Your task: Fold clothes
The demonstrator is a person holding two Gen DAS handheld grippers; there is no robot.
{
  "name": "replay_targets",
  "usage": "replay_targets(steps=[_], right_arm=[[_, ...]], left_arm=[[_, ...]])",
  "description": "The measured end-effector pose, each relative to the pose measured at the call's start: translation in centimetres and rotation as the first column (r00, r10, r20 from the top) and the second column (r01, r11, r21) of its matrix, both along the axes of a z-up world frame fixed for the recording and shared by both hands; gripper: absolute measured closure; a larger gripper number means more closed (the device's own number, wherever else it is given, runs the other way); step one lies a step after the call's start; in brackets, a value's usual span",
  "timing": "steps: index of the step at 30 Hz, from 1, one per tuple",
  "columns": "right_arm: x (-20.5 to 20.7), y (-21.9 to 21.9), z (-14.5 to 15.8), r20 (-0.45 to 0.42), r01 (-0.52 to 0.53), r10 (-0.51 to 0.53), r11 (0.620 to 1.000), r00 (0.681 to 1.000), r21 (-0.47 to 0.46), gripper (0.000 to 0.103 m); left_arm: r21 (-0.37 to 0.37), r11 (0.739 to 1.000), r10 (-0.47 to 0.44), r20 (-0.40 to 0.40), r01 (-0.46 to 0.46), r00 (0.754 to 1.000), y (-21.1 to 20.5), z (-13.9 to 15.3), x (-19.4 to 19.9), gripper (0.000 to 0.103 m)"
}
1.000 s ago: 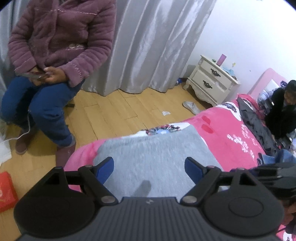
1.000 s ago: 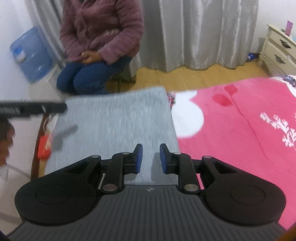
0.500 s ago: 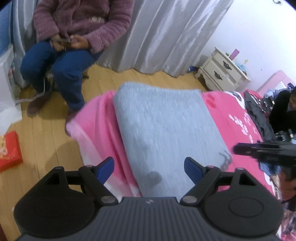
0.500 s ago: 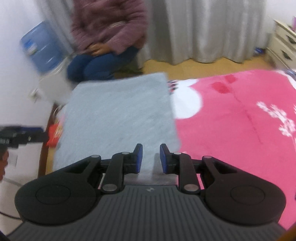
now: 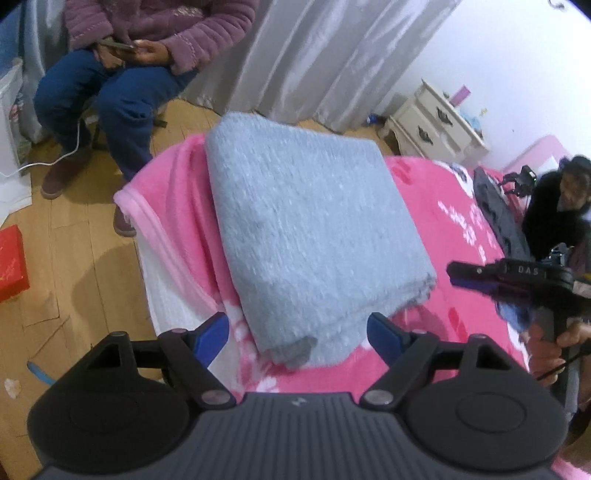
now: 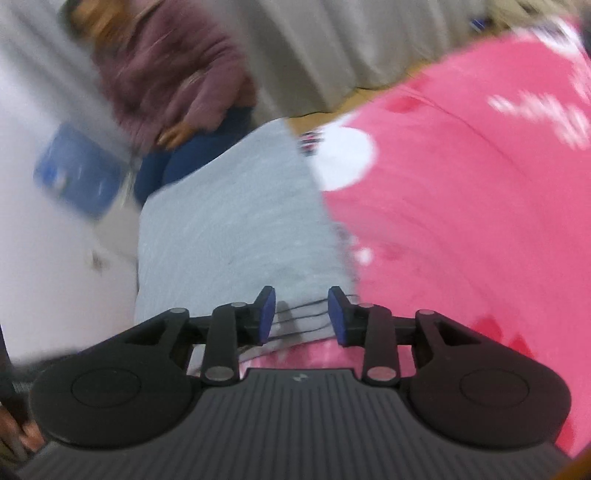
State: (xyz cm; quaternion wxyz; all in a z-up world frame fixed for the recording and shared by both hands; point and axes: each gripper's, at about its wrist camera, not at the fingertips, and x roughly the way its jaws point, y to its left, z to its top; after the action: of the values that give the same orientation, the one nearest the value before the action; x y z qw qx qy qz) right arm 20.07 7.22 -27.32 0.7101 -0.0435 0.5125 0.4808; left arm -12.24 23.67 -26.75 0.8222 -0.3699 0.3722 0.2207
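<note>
On the bed, near corner: a folded grey knitted garment (image 5: 310, 225) lies flat on a pink plush blanket with white flower print (image 5: 454, 236), one side just beside the blanket's hanging edge.
Garment condition: folded into a thick rectangle; layered edges show at the corner nearest the left wrist camera.
Left hand-held gripper (image 5: 298, 334): blue-padded fingers spread wide, nothing between them; it hovers just short of the garment's near corner, not touching.
Right hand-held gripper (image 6: 302, 315): jaws parted with a moderate gap, empty; the garment's near edge (image 6: 236, 251) lies just beyond the fingertips. Contact cannot be told, as this view is blurred.
Right hand-held gripper, seen from the left wrist camera: black body (image 5: 517, 277) beside the garment's right corner, held by a hand (image 5: 554, 343).
Floor: light wooden boards (image 5: 74, 258), a red box (image 5: 11, 264) at the left edge.
Background: a seated person in a purple padded jacket (image 5: 162, 29) and blue trousers holds a phone; grey curtain (image 5: 332, 48); cream bedside cabinet (image 5: 436, 125) against a white wall.
Far side of bed: a second person in dark clothing (image 5: 554, 206).
</note>
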Motion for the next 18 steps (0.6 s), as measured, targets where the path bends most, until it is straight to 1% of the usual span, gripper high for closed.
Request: replay_targets(steps=[2, 4, 5, 8, 11, 12, 13, 15, 16, 17, 18], right_arm=[[1.7, -0.5, -0.5, -0.062, 0.06, -0.058, 0.998, 0.996, 0.026, 0.068], [3.4, -1.0, -0.9, -0.124, 0.121, -0.114, 0.992, 0.986, 0.048, 0.062], [4.2, -1.3, -1.1, -0.156, 0.151, -0.141, 0.987, 0.978, 0.058, 0.062], [3.9, -0.4, -0.6, -0.139, 0.136, -0.125, 0.988, 0.982, 0.067, 0.062], [3.1, -0.2, -0.5, -0.143, 0.119, -0.11, 0.991, 0.984, 0.061, 0.062], [2.8, -0.1, -0.5, -0.144, 0.114, -0.104, 0.992, 0.984, 0.059, 0.062], [2.6, 0.0, -0.5, -0.145, 0.108, -0.099, 0.992, 0.984, 0.057, 0.062], [2.0, 0.2, -0.4, -0.148, 0.097, -0.089, 0.994, 0.985, 0.053, 0.062], [1.8, 0.2, -0.4, -0.149, 0.092, -0.083, 0.994, 0.985, 0.051, 0.062], [1.5, 0.3, -0.4, -0.15, 0.086, -0.078, 0.995, 0.986, 0.049, 0.062], [1.2, 0.4, -0.4, -0.151, 0.081, -0.073, 0.996, 0.986, 0.047, 0.062]], left_arm=[[-0.002, 1.0, 0.016, 0.008, -0.016, 1.0, 0.5, -0.2, 0.4, 0.02], [-0.003, 1.0, 0.031, 0.017, -0.031, 0.999, 1.0, -0.4, 0.9, 0.02], [-0.004, 0.999, 0.039, 0.021, -0.039, 0.999, 1.3, -0.5, 1.1, 0.02], [-0.03, 0.997, 0.066, 0.016, -0.066, 0.998, 1.7, -0.9, 0.4, 0.02], [-0.04, 0.984, 0.172, -0.002, -0.172, 0.985, 2.9, -1.6, -1.6, 0.021], [-0.037, 0.973, 0.229, -0.011, -0.229, 0.973, 3.6, -1.9, -2.3, 0.022], [-0.048, 0.964, 0.26, -0.015, -0.26, 0.966, 4.4, -2.3, -2.7, 0.023], [-0.068, 0.944, 0.321, -0.025, -0.321, 0.947, 6.0, -3.1, -3.3, 0.031], [-0.078, 0.933, 0.35, -0.03, -0.352, 0.936, 6.8, -3.4, -3.6, 0.033], [-0.082, 0.929, 0.358, -0.036, -0.36, 0.933, 7.3, -3.8, -3.5, 0.037], [-0.09, 0.931, 0.352, -0.036, -0.353, 0.935, 7.5, -4.1, -3.2, 0.041]])
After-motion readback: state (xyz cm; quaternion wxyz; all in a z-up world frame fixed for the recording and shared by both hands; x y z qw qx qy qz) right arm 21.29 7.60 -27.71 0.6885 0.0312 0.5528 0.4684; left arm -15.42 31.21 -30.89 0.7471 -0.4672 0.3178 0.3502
